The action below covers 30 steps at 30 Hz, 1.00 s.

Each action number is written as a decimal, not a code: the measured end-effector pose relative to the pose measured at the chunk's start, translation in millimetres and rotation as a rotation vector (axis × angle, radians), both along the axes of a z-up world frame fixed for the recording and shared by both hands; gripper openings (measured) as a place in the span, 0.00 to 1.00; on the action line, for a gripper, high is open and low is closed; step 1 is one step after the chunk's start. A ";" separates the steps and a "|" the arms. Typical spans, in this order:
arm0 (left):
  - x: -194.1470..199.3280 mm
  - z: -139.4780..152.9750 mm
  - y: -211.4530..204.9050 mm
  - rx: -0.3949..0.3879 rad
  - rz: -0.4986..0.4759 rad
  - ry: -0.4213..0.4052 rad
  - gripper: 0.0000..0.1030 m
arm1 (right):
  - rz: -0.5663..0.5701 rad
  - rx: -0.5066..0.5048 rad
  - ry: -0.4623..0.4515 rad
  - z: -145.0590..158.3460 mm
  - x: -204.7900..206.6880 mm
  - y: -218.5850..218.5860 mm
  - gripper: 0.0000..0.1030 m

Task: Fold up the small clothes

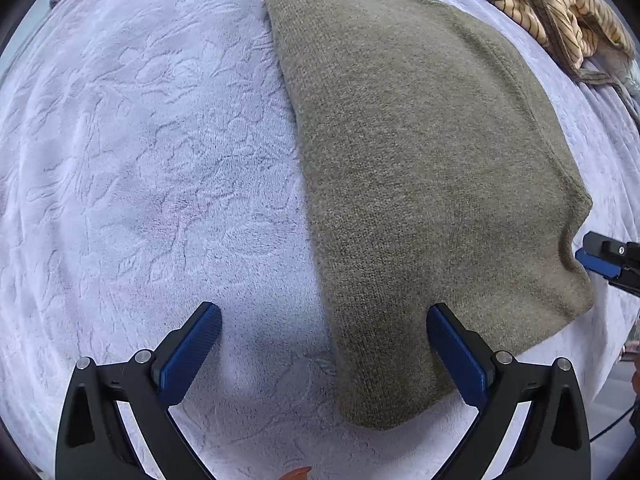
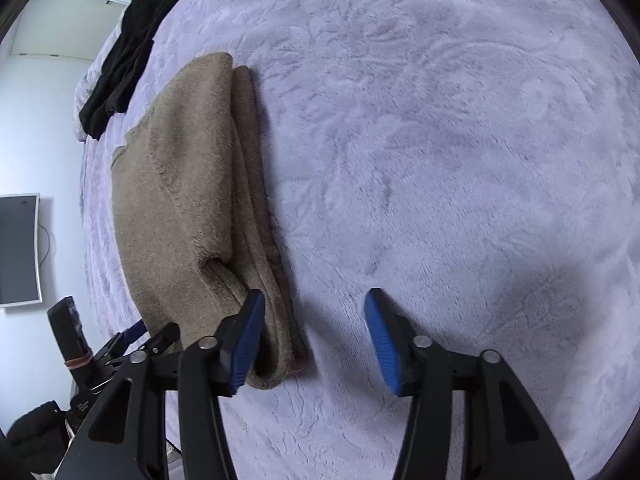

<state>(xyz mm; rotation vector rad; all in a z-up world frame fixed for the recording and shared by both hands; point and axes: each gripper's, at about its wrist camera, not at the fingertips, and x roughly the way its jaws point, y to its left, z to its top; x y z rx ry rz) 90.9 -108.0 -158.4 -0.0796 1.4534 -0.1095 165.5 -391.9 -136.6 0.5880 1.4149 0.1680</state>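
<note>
Between blue pads, nothing gripped: left gripper [image 1: 324, 316] spread wide, one pad over olive knit garment [image 1: 420, 184]; right gripper [image 2: 314, 304] likewise released, left pad touching garment's folded edge. Garment lies folded on lilac embossed plush blanket [image 2: 440, 140]. Black clothing [image 2: 128, 56] beyond, striped beige clothing [image 1: 560, 12] at far corner. White wall, mounted screen [image 2: 18, 248].
</note>
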 end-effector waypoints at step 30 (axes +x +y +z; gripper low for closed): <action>58.7 -5.3 1.8 -0.380 0.051 -0.004 1.00 | 0.234 0.251 -0.048 -27.1 111.8 22.5 0.68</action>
